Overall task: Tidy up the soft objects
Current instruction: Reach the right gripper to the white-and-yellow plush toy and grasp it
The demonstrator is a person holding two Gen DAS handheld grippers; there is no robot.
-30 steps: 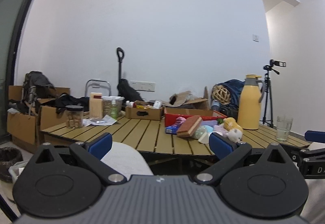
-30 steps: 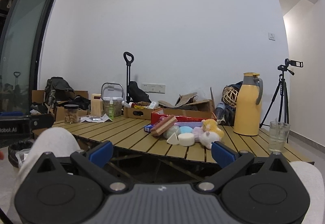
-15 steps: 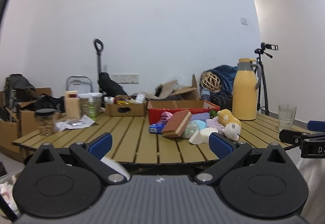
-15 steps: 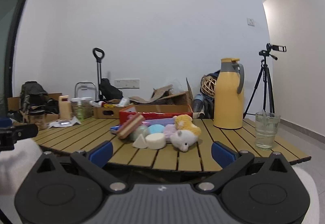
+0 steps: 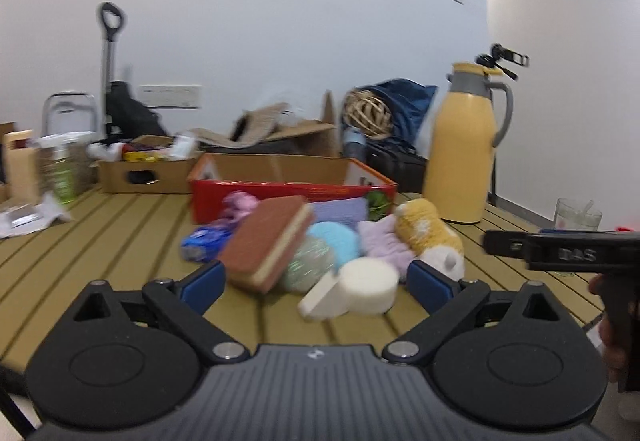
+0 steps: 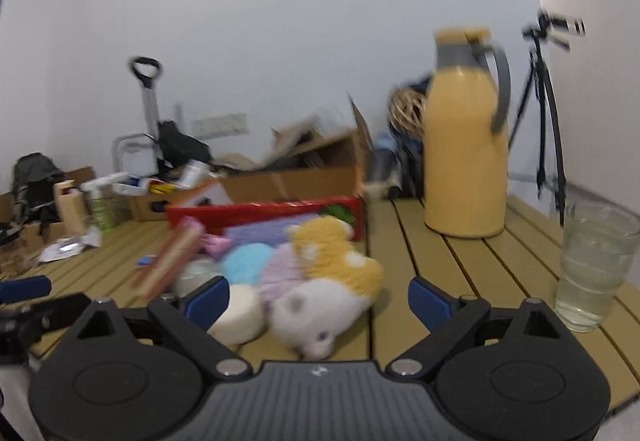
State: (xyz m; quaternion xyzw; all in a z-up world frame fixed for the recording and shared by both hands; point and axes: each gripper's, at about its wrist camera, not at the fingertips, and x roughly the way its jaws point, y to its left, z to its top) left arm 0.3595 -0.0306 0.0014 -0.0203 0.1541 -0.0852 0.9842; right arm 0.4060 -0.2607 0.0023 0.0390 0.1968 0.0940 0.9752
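Through the left wrist camera I see my left gripper [image 5: 314, 283] with its jaws wide and just starting to close; nothing is gripped. Past the fingertips, the soft pile sits on the slatted table [image 5: 100, 237] in front of the red box [image 5: 292, 189]. The brown sponge [image 5: 266, 243] leans up on a green ball [image 5: 308, 261], the white puff [image 5: 368, 285] lies nearest me, a blue puff [image 5: 336, 241] and lilac cloth [image 5: 380, 245] sit behind it, and the plush [image 5: 430, 235] is on the right of the heap. A yellow jug [image 5: 460, 161] stands further right. The right gripper [image 5: 560, 251] pokes in from the right edge.

Through the right wrist camera, that gripper [image 6: 318, 301] is also spread wide, its jaws easing inward, clamping nothing. The plush [image 6: 328, 281] lies closest to it, head towards me, touching the white puff [image 6: 238, 315] on its left. The sponge [image 6: 168, 261] is blurred. A glass [image 6: 592, 265] stands at the right, well clear of the pile, with the jug [image 6: 464, 157] behind.
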